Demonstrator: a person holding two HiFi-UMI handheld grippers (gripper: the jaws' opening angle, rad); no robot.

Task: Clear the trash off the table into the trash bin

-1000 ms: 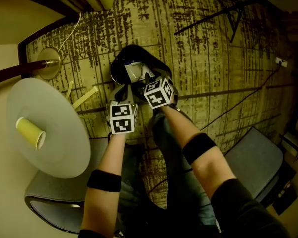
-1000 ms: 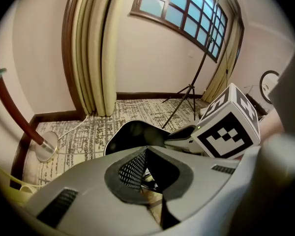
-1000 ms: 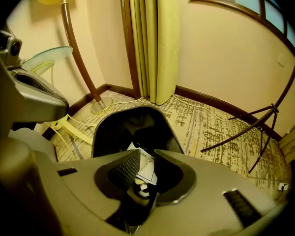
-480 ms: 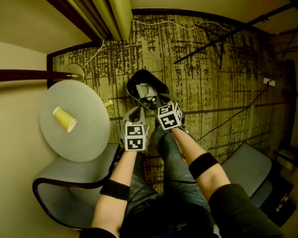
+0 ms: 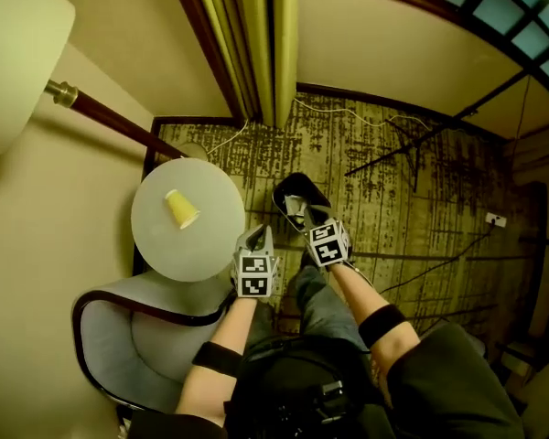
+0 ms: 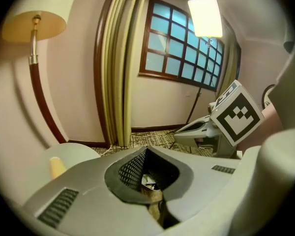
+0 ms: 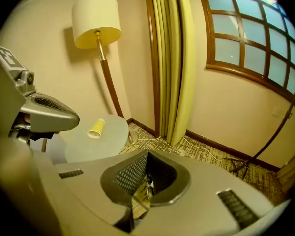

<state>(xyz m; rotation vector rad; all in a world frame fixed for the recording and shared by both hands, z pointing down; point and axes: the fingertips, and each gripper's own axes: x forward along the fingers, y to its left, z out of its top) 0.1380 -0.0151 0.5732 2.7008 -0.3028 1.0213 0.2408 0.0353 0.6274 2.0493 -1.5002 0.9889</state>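
Where it lies sideways, the cup (image 5: 181,208) seemingly opens toward the person (image 5: 297,387).

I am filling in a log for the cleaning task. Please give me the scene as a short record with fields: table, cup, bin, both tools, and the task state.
table: round, pale, beside a chair
cup: yellow, lying on its side on the table, apart from both tools
bin: black, on the carpet, to the right of the table in the head view
left tool: shut, empty, by the table's edge in the head view
right tool: shut, empty, in front of the bin in the head view
task state: cup not yet in the bin
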